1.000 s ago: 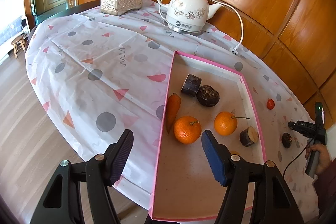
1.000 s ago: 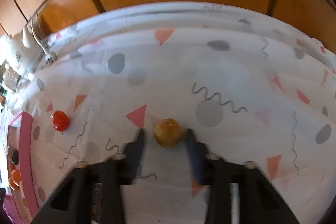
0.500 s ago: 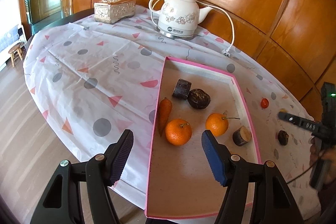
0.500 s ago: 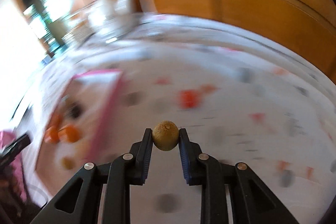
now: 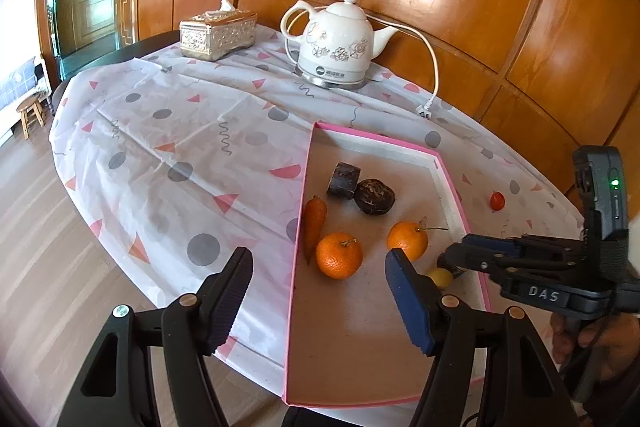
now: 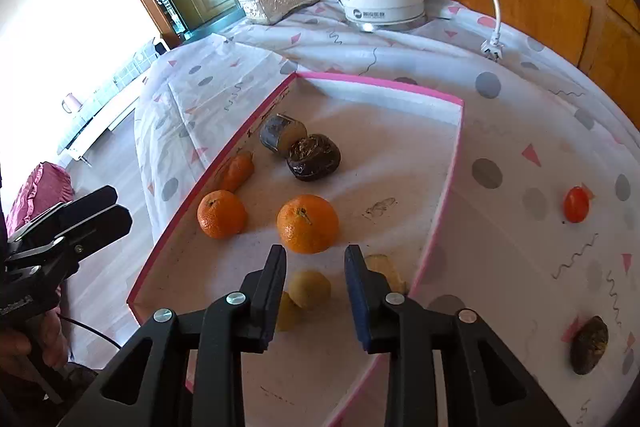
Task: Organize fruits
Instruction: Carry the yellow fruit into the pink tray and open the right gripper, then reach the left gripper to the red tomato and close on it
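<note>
A pink-rimmed tray [image 6: 380, 81] holds two oranges [image 6: 307, 223], a carrot [image 6: 237, 171], a dark round fruit [image 6: 314, 157] and a dark cut piece [image 6: 280, 133]. My right gripper [image 6: 316, 267] hangs over the tray's near right corner with its jaws opening. A small yellow-brown fruit [image 6: 309, 289] sits loose between them, clear of both pads. A tan piece [image 6: 380, 263] is half hidden behind the right finger. The left wrist view shows that same fruit [image 5: 440, 277] below the right gripper [image 5: 456, 259]. My left gripper [image 5: 320, 291] stands open over the tray's left rim [image 5: 298, 239], holding nothing.
A red cherry tomato [image 6: 576, 203] and a dark fruit [image 6: 589, 345] lie on the patterned cloth right of the tray. A white kettle [image 5: 340, 43] with its cord and plug [image 5: 424, 111] and a tissue box [image 5: 218, 33] stand at the back. The table edge and floor are to the left.
My right gripper swung from the cloth on the right over into the tray with the yellow-brown fruit, then its jaws parted and the fruit came free. The left gripper barely moved.
</note>
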